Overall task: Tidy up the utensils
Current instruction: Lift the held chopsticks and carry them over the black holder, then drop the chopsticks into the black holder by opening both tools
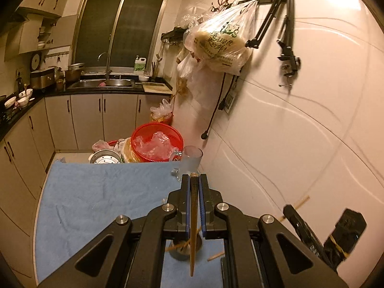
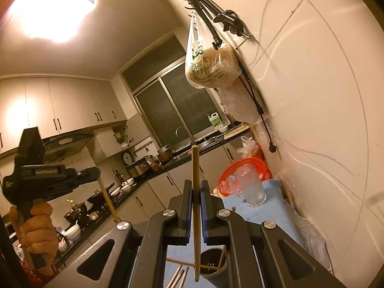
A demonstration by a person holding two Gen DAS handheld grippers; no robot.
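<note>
In the left wrist view my left gripper point(image 1: 194, 178) is shut on a dark brown chopstick point(image 1: 193, 216) that hangs point-down over a dark cylindrical holder point(image 1: 178, 252) on the blue towel point(image 1: 100, 192). A few light chopsticks lean in the holder, and one point(image 1: 216, 255) lies beside it. My right gripper point(image 2: 196, 184) is shut on a pale wooden chopstick point(image 2: 195, 163), upright above the same holder point(image 2: 213, 267). Metal utensil handles point(image 2: 178, 277) lie left of the holder. Each gripper also shows in the other's view: the right gripper point(image 1: 289, 211) at the right and the left gripper point(image 2: 94, 175) at the left, held by a hand point(image 2: 38, 230).
A frosted glass mug point(image 1: 189, 160) stands at the towel's far right corner by the tiled wall point(image 1: 300, 124). Beyond the table are a red basin point(image 1: 157, 144) and a steel pot point(image 1: 105, 159). A filled plastic bag point(image 1: 220, 43) and a black boom arm point(image 1: 285, 24) hang on the wall.
</note>
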